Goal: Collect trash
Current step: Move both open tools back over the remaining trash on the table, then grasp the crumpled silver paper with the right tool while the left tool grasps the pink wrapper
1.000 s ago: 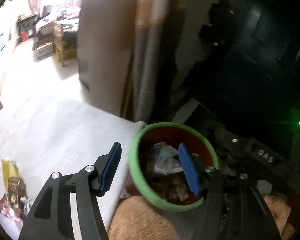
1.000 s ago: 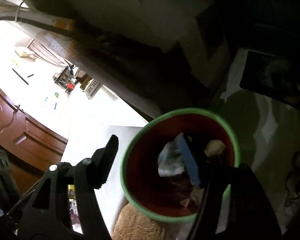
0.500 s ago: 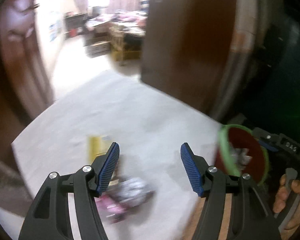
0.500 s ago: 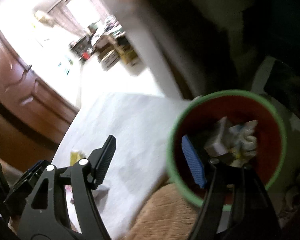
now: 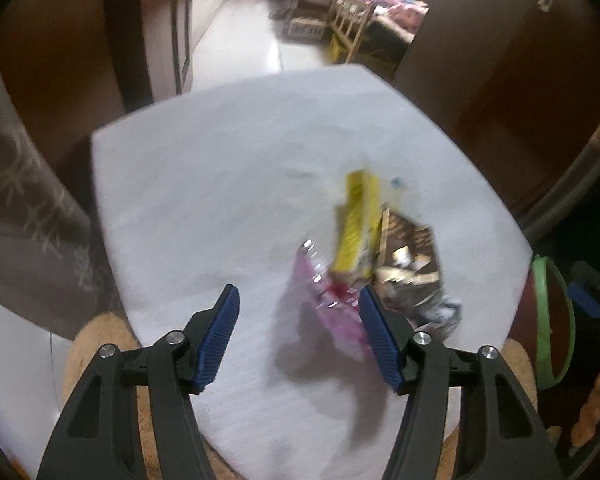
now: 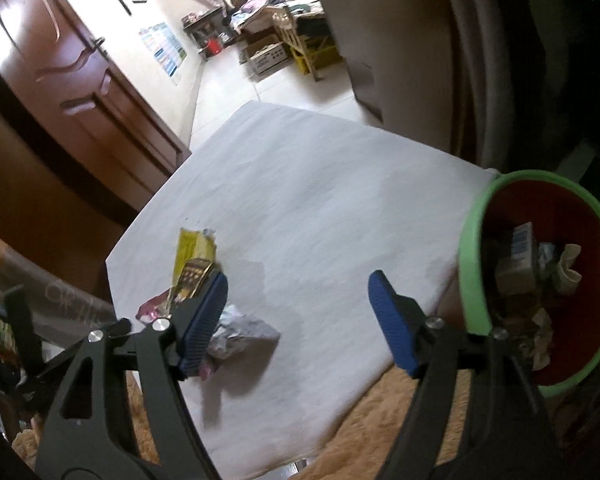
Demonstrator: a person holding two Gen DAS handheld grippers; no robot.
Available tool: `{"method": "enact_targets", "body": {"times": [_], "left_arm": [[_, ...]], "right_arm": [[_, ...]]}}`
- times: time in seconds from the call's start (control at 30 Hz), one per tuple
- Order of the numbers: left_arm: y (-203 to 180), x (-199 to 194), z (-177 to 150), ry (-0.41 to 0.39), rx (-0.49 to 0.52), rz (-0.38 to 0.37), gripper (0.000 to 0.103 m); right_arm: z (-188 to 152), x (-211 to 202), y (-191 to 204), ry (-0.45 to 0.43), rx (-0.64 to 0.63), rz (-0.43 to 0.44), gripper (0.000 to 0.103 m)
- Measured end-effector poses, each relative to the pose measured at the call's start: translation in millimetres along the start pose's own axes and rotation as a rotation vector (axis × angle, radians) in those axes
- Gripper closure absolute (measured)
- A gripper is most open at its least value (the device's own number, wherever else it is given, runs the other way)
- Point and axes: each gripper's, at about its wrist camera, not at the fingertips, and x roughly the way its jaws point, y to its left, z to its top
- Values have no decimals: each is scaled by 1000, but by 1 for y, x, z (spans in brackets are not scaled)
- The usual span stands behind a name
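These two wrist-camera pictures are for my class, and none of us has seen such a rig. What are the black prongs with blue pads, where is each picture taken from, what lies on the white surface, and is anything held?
The prongs are two-finger grippers that a person holds, one per hand, each with a fisheye camera looking along its fingers. One picture looks out from the left gripper, the other from the right gripper. Both are open and hold nothing. On the white table lies a small pile of trash: a yellow wrapper, a pink wrapper, a brown packet and crumpled silvery foil. At the table's edge stands a red bin with a green rim, already holding trash.
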Motion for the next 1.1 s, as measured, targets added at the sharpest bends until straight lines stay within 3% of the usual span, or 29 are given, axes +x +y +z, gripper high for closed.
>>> {"method": "enact_targets", "body": {"times": [0.07,0.23,0.3,0.4,0.77,0.87,1.1], "left_arm": [[9,10,-4,28,-36,-9,50],[21,31,-12,92,-65,-45,70],[19,36,-14,110,-70,-61,88],[20,42,-16,128,-78,-88,103],[24,34,-8,85,-115,-132,103],[19,35,-5,81,-115,-134,89],[24,29,-4,80,-138,-137,82]], "right_arm": [[-2,0,8,8,-22,-1,32],[-6,1,23,23,-56,-7,32],[-8,3,27,31,-61,-7,32],[-11,7,31,50,-67,-9,31],[-22,39,52,140,-129,18,29],[-26,54,60,191,-160,33,23],[-41,108,81,307,-195,70,22]]}}
